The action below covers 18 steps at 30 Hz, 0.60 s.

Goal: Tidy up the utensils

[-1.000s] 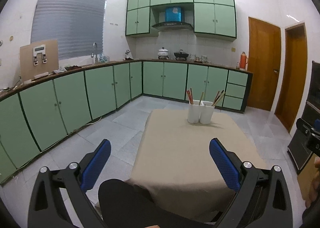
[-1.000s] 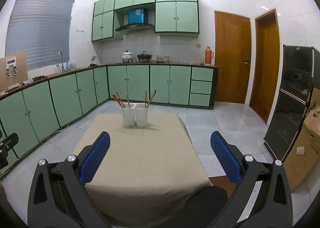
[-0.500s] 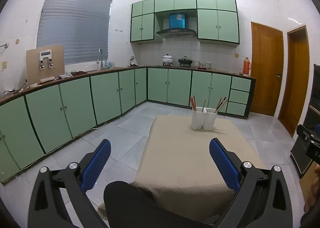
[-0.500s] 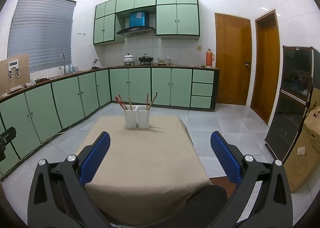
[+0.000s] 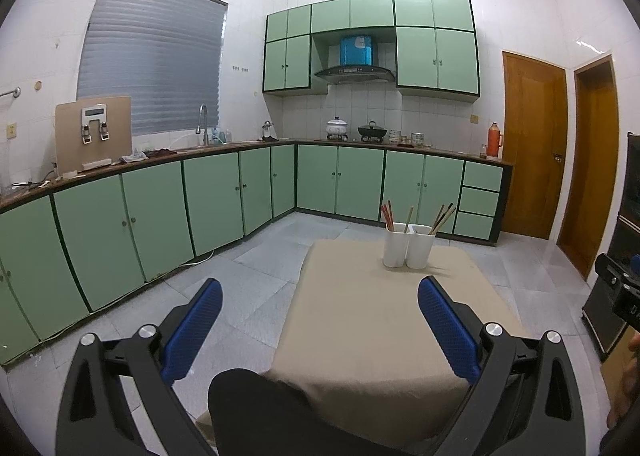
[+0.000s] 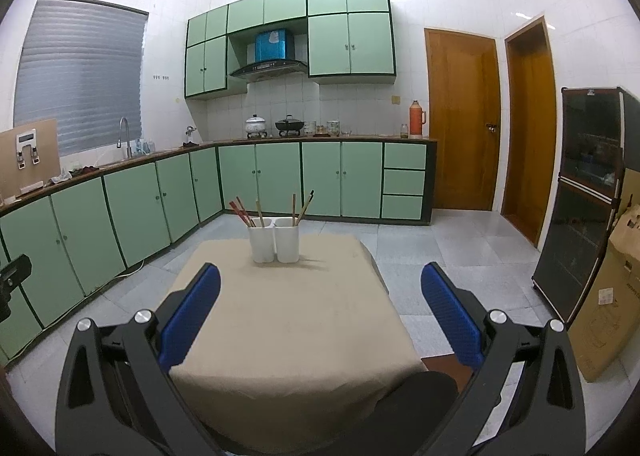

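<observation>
Both views have lifted since 1 s ago; nothing on the table point(image 6: 288, 320) moved. Left gripper point(image 5: 320, 320) & right gripper point(image 6: 320, 316) wide open, empty. Two white cups point(image 6: 275, 239) w/ chopsticks point(image 6: 242, 211) near far edge, touching.

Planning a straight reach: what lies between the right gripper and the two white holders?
Only bare beige tablecloth. In the right wrist view nothing lies between the open right gripper and the white holders.
</observation>
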Available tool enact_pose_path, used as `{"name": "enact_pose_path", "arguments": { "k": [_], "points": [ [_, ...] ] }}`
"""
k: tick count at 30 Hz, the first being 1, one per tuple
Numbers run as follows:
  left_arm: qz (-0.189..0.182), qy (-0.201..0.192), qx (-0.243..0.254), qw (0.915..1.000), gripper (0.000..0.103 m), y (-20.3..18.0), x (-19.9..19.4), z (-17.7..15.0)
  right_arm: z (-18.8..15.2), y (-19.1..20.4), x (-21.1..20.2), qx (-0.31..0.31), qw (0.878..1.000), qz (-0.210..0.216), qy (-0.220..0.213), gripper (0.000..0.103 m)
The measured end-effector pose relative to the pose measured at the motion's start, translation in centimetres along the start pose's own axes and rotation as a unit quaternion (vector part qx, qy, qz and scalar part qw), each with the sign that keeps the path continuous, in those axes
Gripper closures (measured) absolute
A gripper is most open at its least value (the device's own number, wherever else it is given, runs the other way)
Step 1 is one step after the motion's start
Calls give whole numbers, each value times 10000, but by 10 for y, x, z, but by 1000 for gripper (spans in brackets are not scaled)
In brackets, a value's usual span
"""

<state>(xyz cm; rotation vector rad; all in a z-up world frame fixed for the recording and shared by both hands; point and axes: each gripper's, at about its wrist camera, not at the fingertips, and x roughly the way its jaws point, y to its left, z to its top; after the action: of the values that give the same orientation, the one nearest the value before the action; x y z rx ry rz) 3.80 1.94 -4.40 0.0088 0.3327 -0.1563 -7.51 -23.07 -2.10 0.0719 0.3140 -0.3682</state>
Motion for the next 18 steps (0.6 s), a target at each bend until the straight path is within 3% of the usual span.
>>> {"name": "enact_pose_path", "arguments": {
  "k": [18],
  "points": [
    [17,-26,-8,10000,7,0,-1,2,-2,0,-4,16,10000,-2,-37,6]
  ]
}}
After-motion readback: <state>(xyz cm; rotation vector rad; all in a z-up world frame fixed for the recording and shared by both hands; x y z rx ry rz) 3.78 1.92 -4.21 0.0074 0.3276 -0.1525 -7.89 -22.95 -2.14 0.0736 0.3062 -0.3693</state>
